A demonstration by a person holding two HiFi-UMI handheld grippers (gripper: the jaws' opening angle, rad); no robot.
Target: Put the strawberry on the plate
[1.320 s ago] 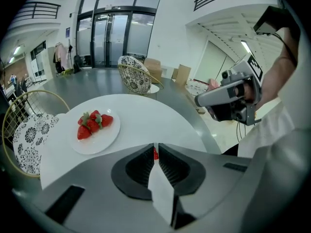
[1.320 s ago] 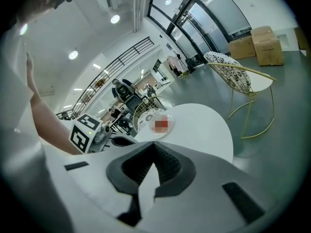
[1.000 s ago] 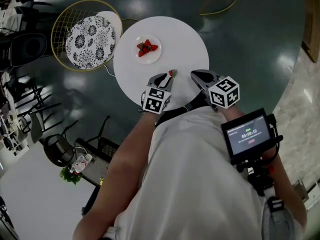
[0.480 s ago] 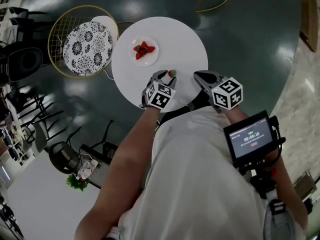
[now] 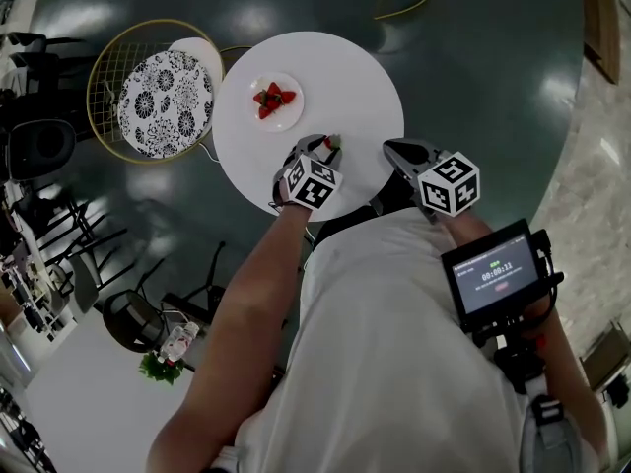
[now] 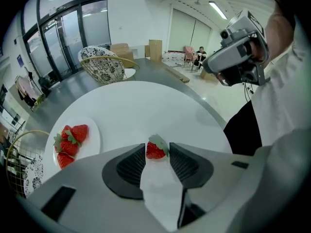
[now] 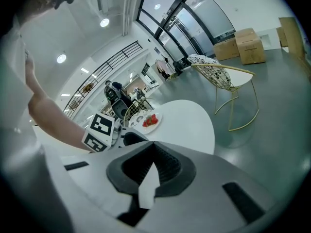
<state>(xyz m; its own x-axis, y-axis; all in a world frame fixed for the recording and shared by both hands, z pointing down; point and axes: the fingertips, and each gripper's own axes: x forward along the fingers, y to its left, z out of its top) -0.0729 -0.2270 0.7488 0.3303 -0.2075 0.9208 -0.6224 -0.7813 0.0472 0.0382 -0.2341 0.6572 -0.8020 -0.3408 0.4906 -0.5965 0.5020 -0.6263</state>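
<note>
The fingers [image 6: 187, 164] of your left gripper [image 6: 157, 148] have just been opening. They now stand released, with one strawberry [image 5: 334, 143] between their tips, leaf end up. It fills most of the gap, and the pads do not seem to press on it. The views do not show whether it already rests on the counter [image 5: 345, 77].

In the head view that strawberry is at the lower middle of the round white counter, close to the edge nearest you. It is well apart from the plate [image 6: 92, 139]. The plate lies toward the counter's upper left in the head view and at the left of the frame in the left gripper view. It holds three more strawberries [image 6: 70, 142] in a loose cluster.

Your right gripper [image 7: 154, 148] has its fingers clenched together on nothing. In the head view it hangs over the counter's lower right edge, beside your left gripper but apart from it. In its own view it points across the counter toward the plate.

Left of the counter in the head view is a chair [image 5: 108, 52] with a gold wire frame. It holds a black-and-white patterned cushion [image 5: 163, 92].
</note>
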